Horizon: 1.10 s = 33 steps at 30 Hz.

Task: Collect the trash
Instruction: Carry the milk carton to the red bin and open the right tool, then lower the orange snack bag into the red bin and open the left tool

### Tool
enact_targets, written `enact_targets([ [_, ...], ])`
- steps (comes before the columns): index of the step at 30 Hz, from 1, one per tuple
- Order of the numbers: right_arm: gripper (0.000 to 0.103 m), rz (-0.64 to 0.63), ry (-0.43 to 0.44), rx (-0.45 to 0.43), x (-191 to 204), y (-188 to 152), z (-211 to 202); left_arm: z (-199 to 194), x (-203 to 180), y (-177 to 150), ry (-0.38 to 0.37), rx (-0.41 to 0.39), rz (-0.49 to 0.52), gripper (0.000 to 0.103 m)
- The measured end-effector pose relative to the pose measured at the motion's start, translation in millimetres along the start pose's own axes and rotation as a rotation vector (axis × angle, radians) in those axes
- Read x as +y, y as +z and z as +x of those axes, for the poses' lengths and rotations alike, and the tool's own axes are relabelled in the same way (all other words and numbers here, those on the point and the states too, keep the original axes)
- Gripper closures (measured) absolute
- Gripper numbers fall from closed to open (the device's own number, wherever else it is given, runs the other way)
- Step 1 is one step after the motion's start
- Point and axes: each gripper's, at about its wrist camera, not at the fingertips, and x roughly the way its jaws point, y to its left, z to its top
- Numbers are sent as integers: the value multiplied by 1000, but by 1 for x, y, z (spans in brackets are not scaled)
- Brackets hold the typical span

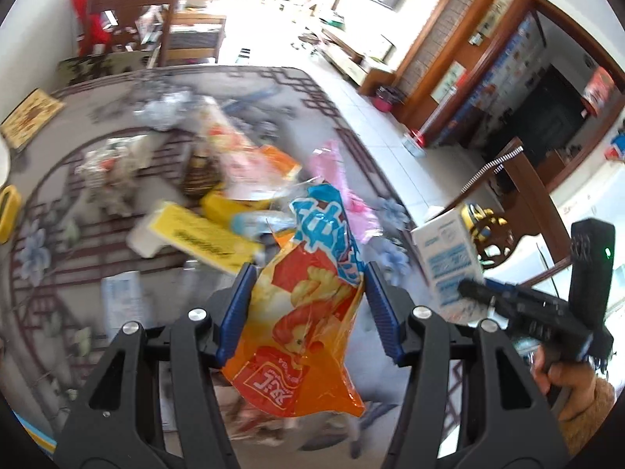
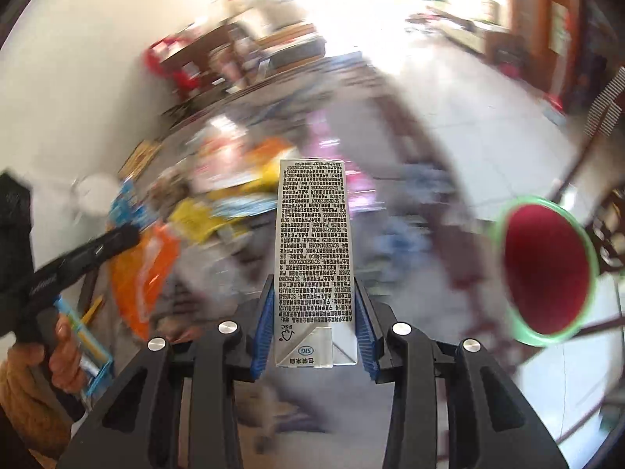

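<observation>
**Both grippers carry trash above the littered table**

Left wrist view: the left gripper (image 1: pixel 308 308) has its blue-padded jaws clenched on an orange snack bag (image 1: pixel 308 312) with a blue top. The bag stands up between the pads and hangs crumpled below them. Behind it lies the table (image 1: pixel 50 273) with its flowered, lattice-patterned cover, strewn with litter: a yellow box (image 1: pixel 203 234) just beyond the bag, a pink wrapper (image 1: pixel 343 187) near the table's right edge, a crumpled silvery wrapper (image 1: pixel 168 109) farther back, and more packets in between, too blurred to name. A yellow object (image 1: pixel 8 211) sits at the far left edge. To the right, the right gripper (image 1: pixel 474 291) grasps a white and blue drink carton (image 1: pixel 449 262), lifted clear of the table; a hand (image 1: pixel 562 375) in a tan sleeve holds the gripper's handle. Wooden chairs and shelving stand in the background over a tiled floor.

Right wrist view: the right gripper (image 2: pixel 314 320) has its jaws clamped on the drink carton (image 2: pixel 314 258), whose long face of black printed text runs away from the camera, with the folded end nearest the lens. The surroundings are heavily motion-blurred. The littered table (image 2: pixel 410 258) spreads behind the carton. At right is a round bin (image 2: pixel 547 269) with a green rim and a red inside, just beside the table's edge. At left the left gripper (image 2: pixel 125 234) shows with the orange snack bag (image 2: pixel 152 273) beneath its tip, and a hand (image 2: pixel 66 351) in a tan sleeve grips its handle.
</observation>
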Motion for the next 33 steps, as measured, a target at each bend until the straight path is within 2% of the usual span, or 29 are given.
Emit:
enact_targets([
  [5,67,136,-140,-29,-91,8,-16,23,-38,5,-22,23,23,48],
  [13,67,254,-247,6,-195,5,-7,60,-87,11,-23,64,49,48],
  [18,65,280,-249,32,-228,7,5,82,-121,15,-35,92,74,48],
  [21,56,292,-256,33,-236,10,8,99,-149,19,-57,110,110,48],
  [24,54,287,-267,17,-242,11,-3,117,-174,24,-89,127,145,48],
  [26,45,291,-274,0,-247,10,-11,132,-196,26,-121,146,176,48],
  [33,44,319,-315,-53,-268,2,-47,184,-271,24,-225,205,285,48],
])
